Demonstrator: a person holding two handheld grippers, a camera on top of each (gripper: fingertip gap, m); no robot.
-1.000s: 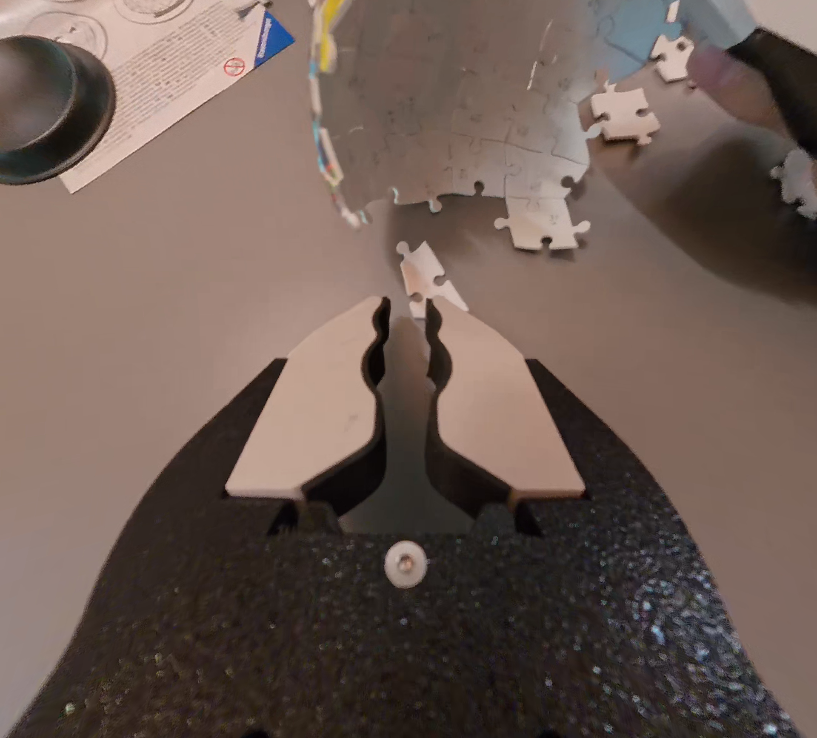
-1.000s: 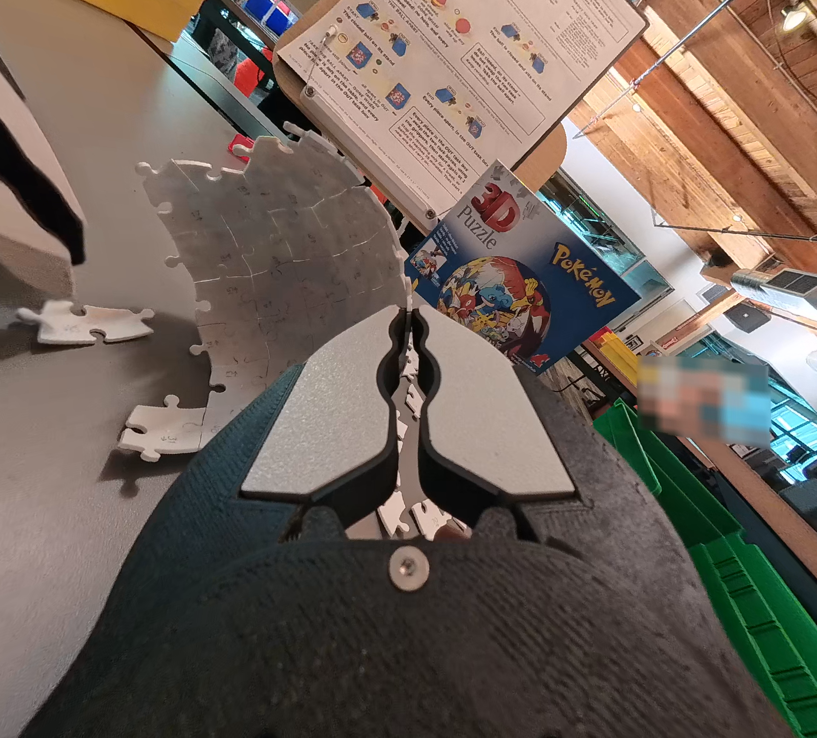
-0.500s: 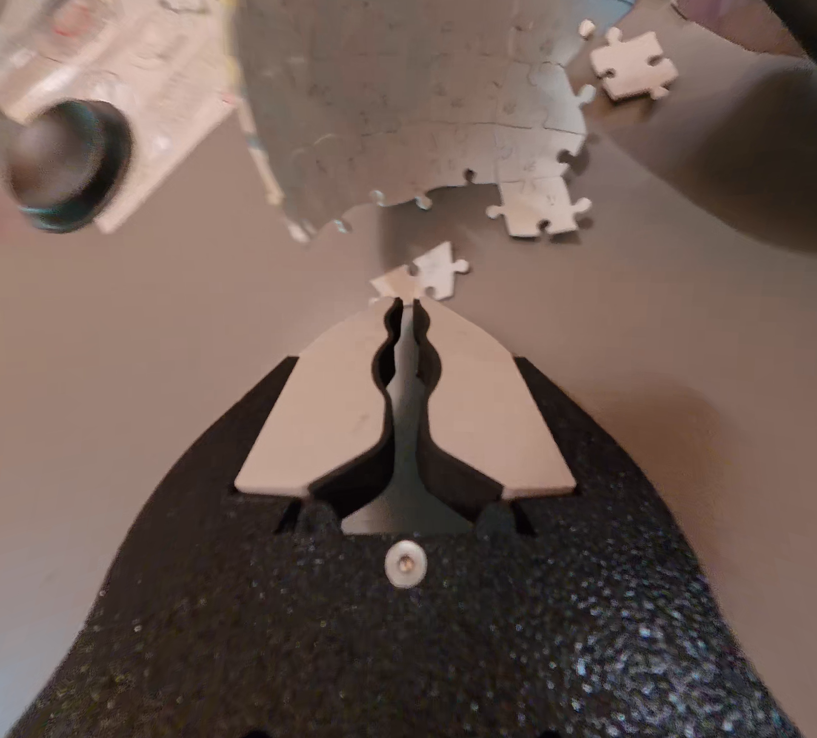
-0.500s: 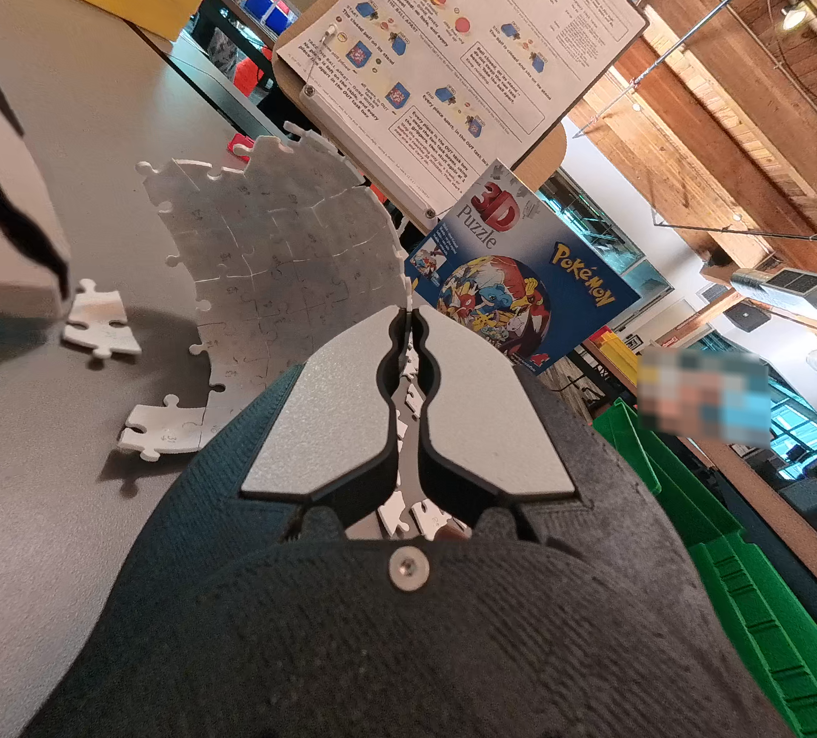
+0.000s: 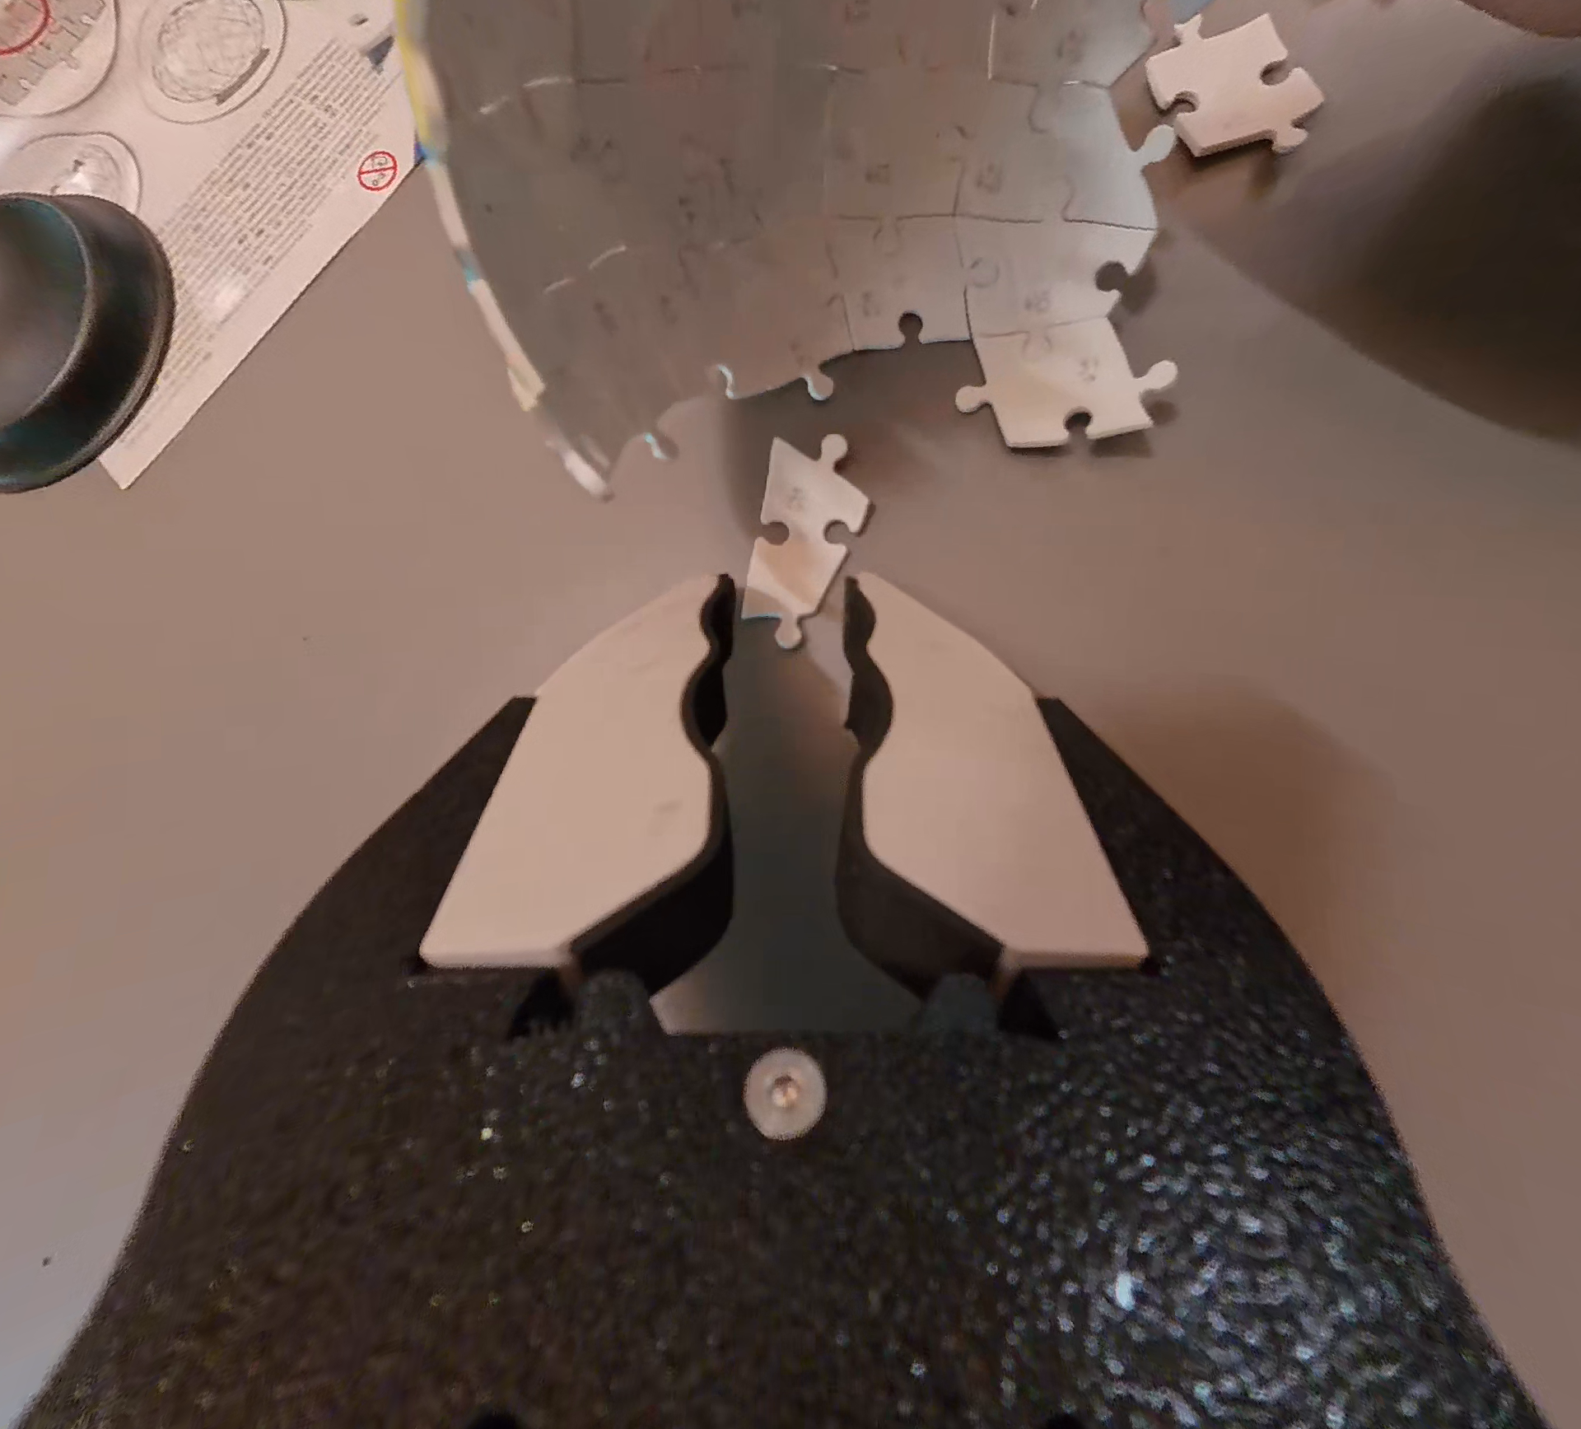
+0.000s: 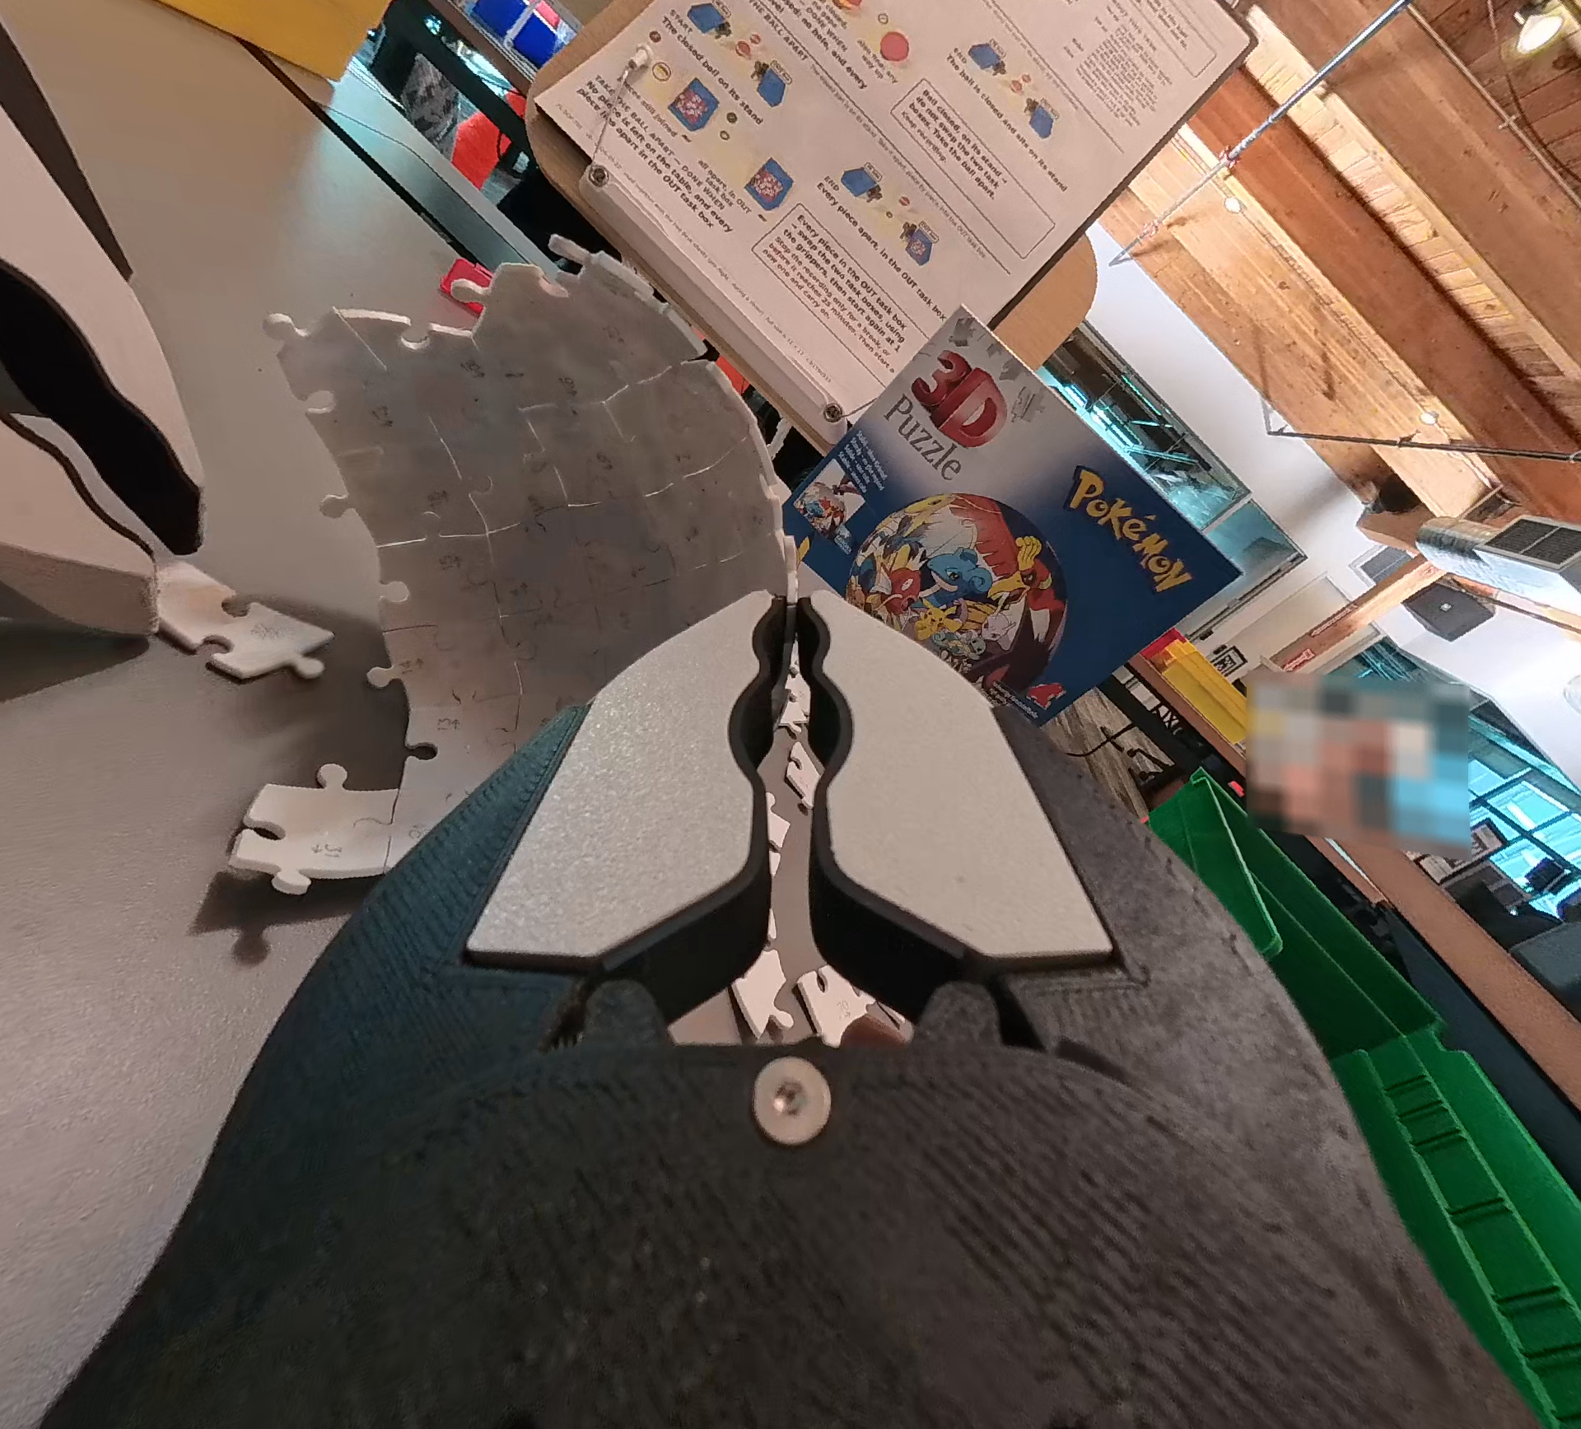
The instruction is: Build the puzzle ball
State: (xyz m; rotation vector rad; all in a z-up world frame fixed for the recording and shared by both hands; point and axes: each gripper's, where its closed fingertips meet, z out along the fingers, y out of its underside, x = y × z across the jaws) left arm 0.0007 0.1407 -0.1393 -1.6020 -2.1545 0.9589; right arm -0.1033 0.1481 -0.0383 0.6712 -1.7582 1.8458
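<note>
Left gripper (image 5: pixel 789 592) parts over loose piece (image 5: pixel 804 532) on worktop (image 5: pixel 257 660); right gripper (image 6: pixel 791 601) pinches shell (image 6: pixel 556 515) rim.

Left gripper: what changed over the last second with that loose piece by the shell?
The left gripper closed on the loose puzzle piece half a second ago and turned it; now it has opened, and the piece lies on the table at its tips, just short of the curved puzzle shell. The right gripper stays shut on the shell's rim; the shell has not moved.
</note>
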